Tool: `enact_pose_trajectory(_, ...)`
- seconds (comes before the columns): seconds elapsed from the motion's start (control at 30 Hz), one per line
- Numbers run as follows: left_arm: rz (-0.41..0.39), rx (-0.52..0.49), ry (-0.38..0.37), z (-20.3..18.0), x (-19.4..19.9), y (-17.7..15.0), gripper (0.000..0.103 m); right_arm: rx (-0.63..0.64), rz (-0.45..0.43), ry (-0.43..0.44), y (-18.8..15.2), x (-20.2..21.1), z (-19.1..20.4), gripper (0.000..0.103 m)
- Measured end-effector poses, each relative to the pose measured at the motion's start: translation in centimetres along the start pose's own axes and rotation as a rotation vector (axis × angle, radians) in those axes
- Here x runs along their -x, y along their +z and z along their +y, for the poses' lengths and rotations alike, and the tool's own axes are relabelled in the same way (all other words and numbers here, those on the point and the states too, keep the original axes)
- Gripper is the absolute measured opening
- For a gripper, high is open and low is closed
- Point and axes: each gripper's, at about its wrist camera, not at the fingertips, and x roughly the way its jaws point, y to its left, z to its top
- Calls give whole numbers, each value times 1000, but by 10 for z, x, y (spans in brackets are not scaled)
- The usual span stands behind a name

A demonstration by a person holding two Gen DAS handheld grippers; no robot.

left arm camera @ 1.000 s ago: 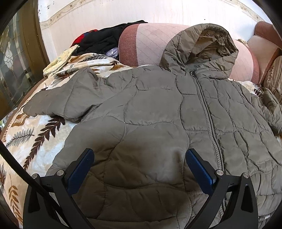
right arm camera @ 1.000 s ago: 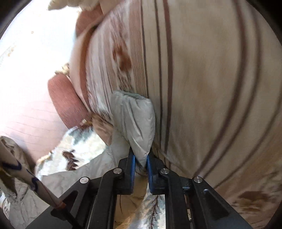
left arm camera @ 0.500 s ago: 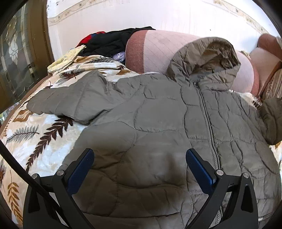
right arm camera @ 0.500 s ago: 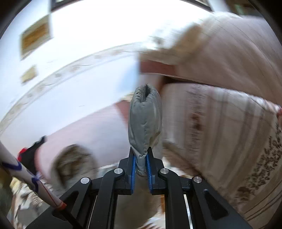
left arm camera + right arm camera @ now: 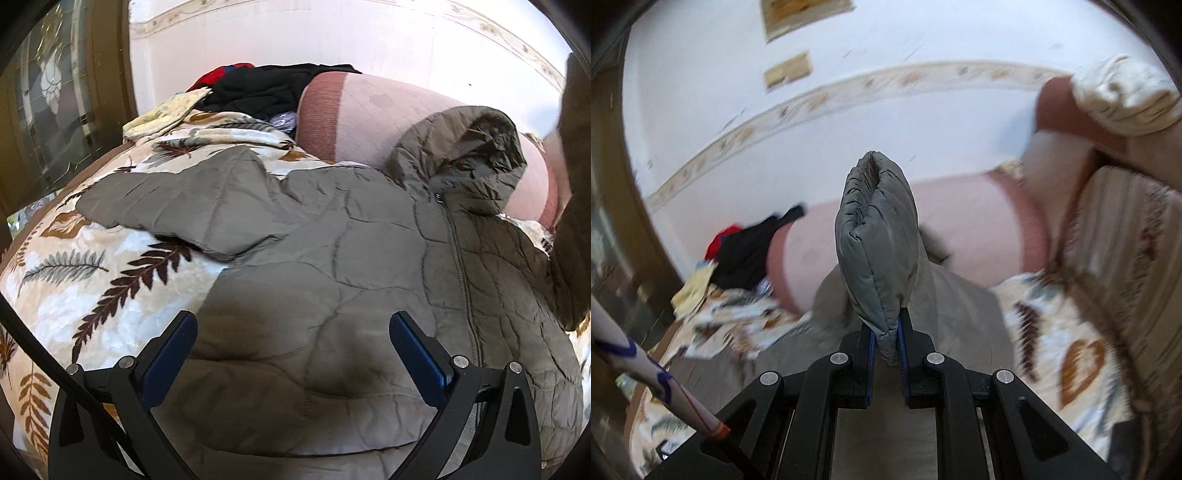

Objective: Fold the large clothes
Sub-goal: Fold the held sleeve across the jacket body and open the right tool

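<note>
A large grey-olive quilted hooded jacket [image 5: 332, 258] lies face up on a leaf-patterned blanket [image 5: 92, 280], zipper shut, hood [image 5: 469, 155] resting against a pink bolster. Its left sleeve [image 5: 177, 199] lies spread out to the left. My left gripper [image 5: 291, 347] is open and empty, low over the jacket's hem. My right gripper [image 5: 884, 343] is shut on the cuff of the jacket's right sleeve [image 5: 877, 236], which stands up above the jaws. In the left wrist view that lifted sleeve [image 5: 572, 206] hangs at the right edge.
A pink bolster [image 5: 369, 118] lies along the white wall. Black and red clothes [image 5: 258, 88] and a yellowish cloth [image 5: 166, 110] are piled at the back left. A striped cushion [image 5: 1126, 277] stands on the right. A wooden door frame [image 5: 110, 74] is on the left.
My right gripper has swung the held sleeve up and leftward, over the jacket. The sleeve now rises at the right of the left wrist view. My left gripper has drifted slightly left, still open.
</note>
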Motion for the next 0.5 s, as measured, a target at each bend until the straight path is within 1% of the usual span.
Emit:
enact_pose_trajectory(0.17, -9, 29, 31, 11, 1, 2, 103, 27, 98, 69, -41, -48, 35, 12)
enact_pose_trajectory(0.27, -9, 45, 45, 16, 0, 4, 103, 42, 173, 106, -73, -83, 53, 12)
enact_pose_trajectory(0.37, -8, 56, 52, 18, -1, 4, 103, 48, 244, 126, -100, -114, 67, 12)
enact_pose_trajectory(0.5, -9, 61, 58, 18, -2, 5, 103, 61, 313, 144, -127, -141, 79, 12)
